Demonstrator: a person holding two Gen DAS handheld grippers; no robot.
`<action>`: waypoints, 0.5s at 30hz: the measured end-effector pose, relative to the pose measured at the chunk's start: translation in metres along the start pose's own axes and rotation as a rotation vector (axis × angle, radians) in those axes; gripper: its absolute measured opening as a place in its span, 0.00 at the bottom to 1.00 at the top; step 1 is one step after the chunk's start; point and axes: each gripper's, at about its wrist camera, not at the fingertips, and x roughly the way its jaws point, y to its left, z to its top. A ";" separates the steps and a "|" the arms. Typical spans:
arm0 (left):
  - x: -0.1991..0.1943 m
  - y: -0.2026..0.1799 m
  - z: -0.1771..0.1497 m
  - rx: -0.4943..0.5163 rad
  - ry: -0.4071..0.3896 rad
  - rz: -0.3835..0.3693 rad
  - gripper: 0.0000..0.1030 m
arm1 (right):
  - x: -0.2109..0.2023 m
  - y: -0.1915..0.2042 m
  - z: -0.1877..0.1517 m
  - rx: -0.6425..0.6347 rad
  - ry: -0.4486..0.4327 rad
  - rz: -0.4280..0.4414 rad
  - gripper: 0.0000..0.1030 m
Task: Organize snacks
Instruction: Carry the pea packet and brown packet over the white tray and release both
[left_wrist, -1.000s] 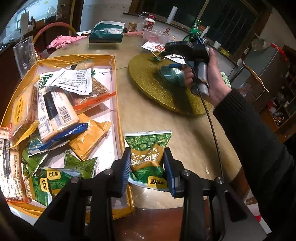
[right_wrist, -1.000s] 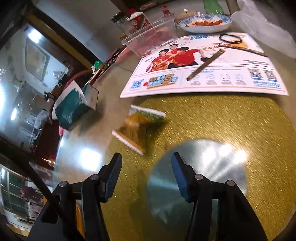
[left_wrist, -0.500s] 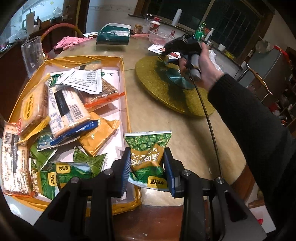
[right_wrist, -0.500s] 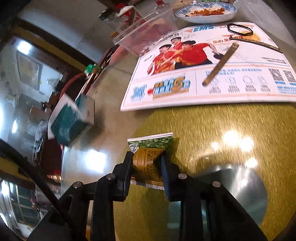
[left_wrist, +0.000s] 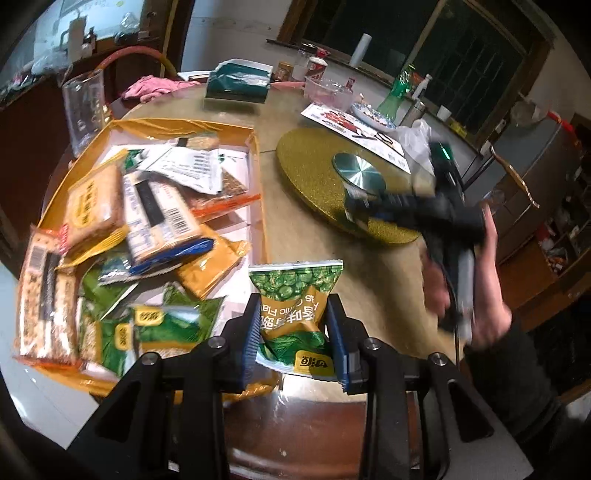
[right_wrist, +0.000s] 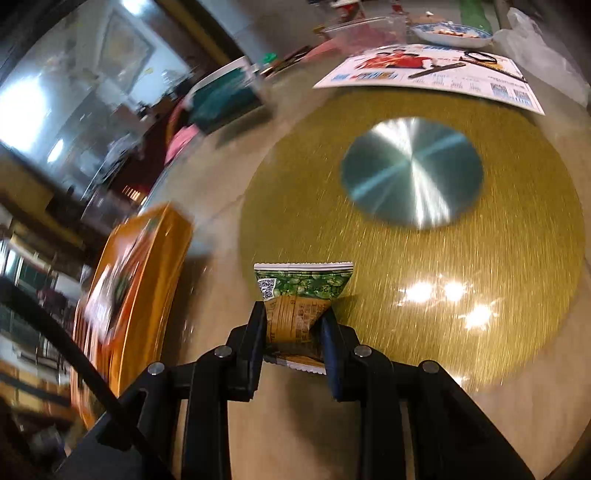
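Left gripper: its fingers pinch a green pea snack packet across the middle, the packet standing up between the blue pads with its crimped top edge free above them.
Right gripper: its fingers are closed on a second pea packet, back side with printed text and a code facing the camera; the foil buckles inward where the pads squeeze it.
Where the packets are: the left one hangs over the desk just beside the near corner of the orange tray; the right one is held above the edge of the gold turntable, clear of its surface as far as I can tell.
Tray contents: a loose heap of other snack packs, overlapping, with more green packets at the near end.
Handling, judged: both packets look light, air-filled and soft, so they crumple rather than resist; the glossy film is probably slippery.
Where to hold, judged: across the puffed middle, as now, or on the flat crimped seam, which gives a firmer bite without crushing the peas.
Risk, judged: a hard squeeze could burst the seal; a loose one could let the packet swing or slip out.
Blur: the right-hand view is smeared, so fine detail of the tray there cannot be read.
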 end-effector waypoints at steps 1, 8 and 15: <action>-0.006 0.003 0.000 -0.008 -0.005 0.001 0.35 | -0.003 0.003 -0.008 -0.010 -0.001 0.009 0.26; -0.036 0.033 0.023 -0.066 -0.087 0.077 0.35 | -0.010 0.033 -0.034 -0.120 0.003 -0.041 0.25; -0.036 0.085 0.071 -0.113 -0.124 0.182 0.35 | -0.023 0.097 -0.011 -0.243 -0.061 0.038 0.25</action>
